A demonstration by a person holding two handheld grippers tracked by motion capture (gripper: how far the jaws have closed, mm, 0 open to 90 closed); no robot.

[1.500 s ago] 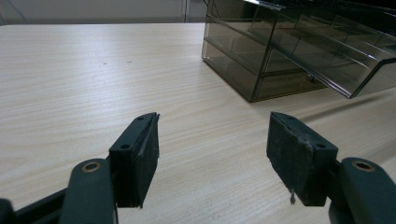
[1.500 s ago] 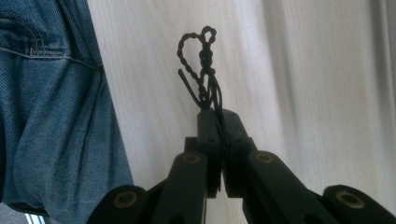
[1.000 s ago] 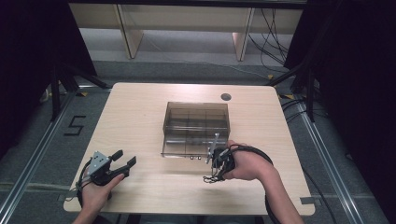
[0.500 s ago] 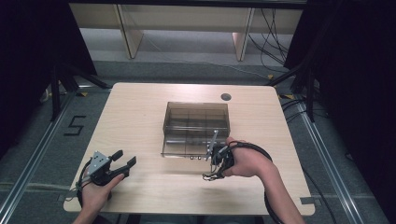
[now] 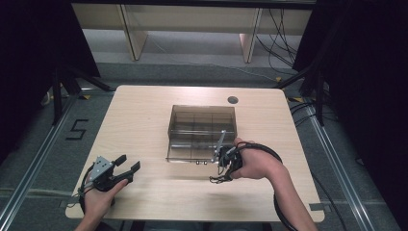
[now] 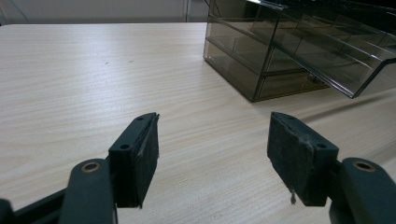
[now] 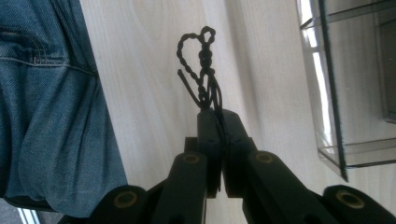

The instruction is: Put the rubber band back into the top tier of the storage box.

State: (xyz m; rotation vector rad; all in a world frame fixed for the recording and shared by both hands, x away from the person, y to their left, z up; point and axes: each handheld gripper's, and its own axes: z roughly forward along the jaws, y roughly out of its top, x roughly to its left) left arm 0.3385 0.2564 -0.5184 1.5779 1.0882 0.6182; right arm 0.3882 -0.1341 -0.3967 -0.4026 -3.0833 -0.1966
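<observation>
Right gripper view: right hand-held gripper [image 7: 219, 116] clamped on black braided cord [image 7: 198, 65], just near of smoky drawer box [image 5: 202, 132] with drawer [image 5: 190, 154] pulled out. Left hand-held gripper [image 6: 212, 154] open, idle over tabletop [image 5: 144, 120]. Keep pinch firm, lower cord well inside before release.

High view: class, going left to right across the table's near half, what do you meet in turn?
left gripper → smoky clear drawer box → right gripper, holding a black twisted cord → the person's right hand
</observation>
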